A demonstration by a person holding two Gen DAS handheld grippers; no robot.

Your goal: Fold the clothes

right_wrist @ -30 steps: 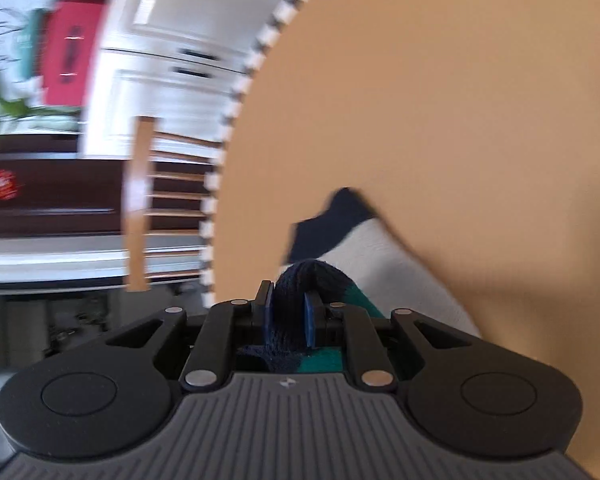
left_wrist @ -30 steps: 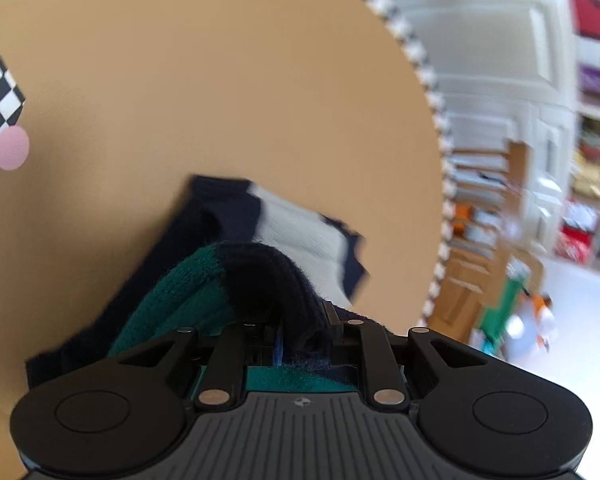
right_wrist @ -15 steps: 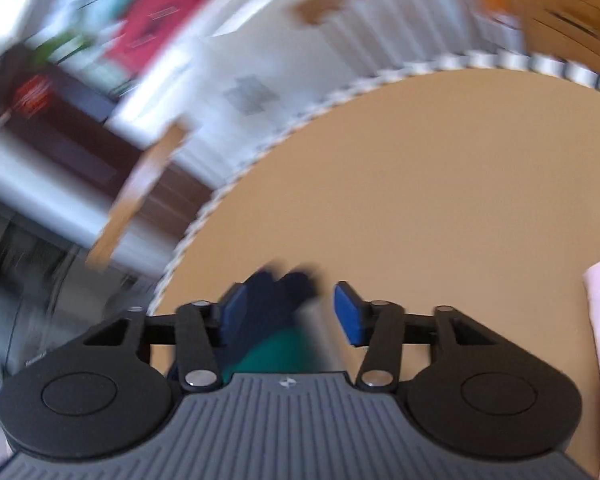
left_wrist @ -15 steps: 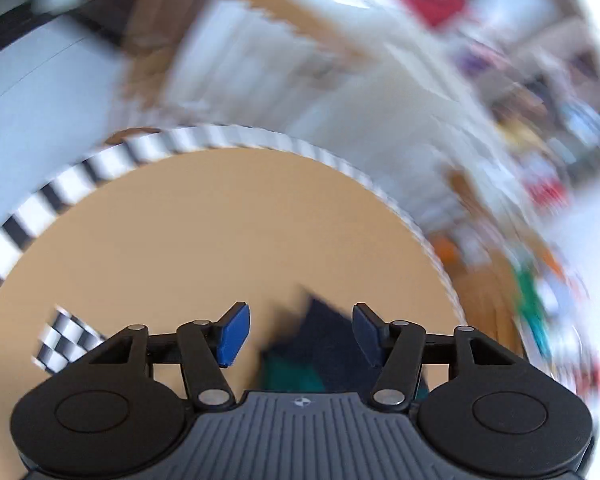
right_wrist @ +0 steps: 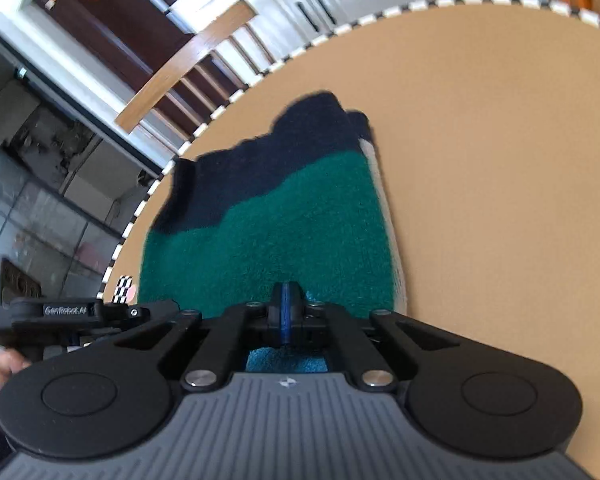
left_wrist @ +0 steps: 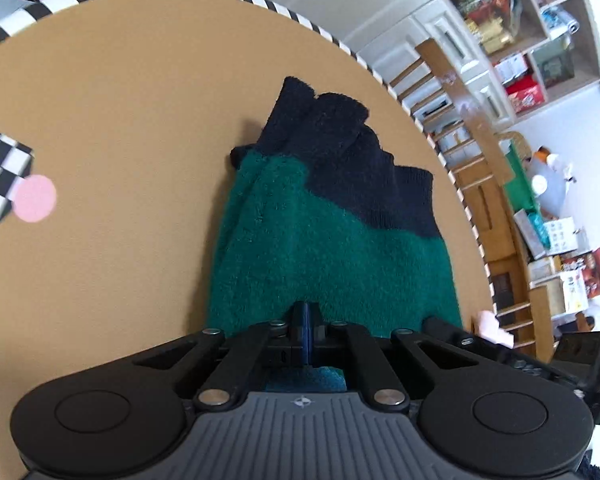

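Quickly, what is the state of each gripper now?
Left gripper: closed, empty, above the sweater.
Right gripper: closed, empty, above the same sweater.

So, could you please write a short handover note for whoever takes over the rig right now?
Left gripper: fingers closed together, above the near edge of the green and navy sweater; whether it pinches fabric is not visible.
Right gripper: the same, fingers together over the near edge.
The sweater lies folded on the round tan table, near its striped rim, navy part farthest from the grippers.
Done: at least one fold is in place.
Left: check the grips, then probably finish and tidy the fold; some pale fabric shows along one side.
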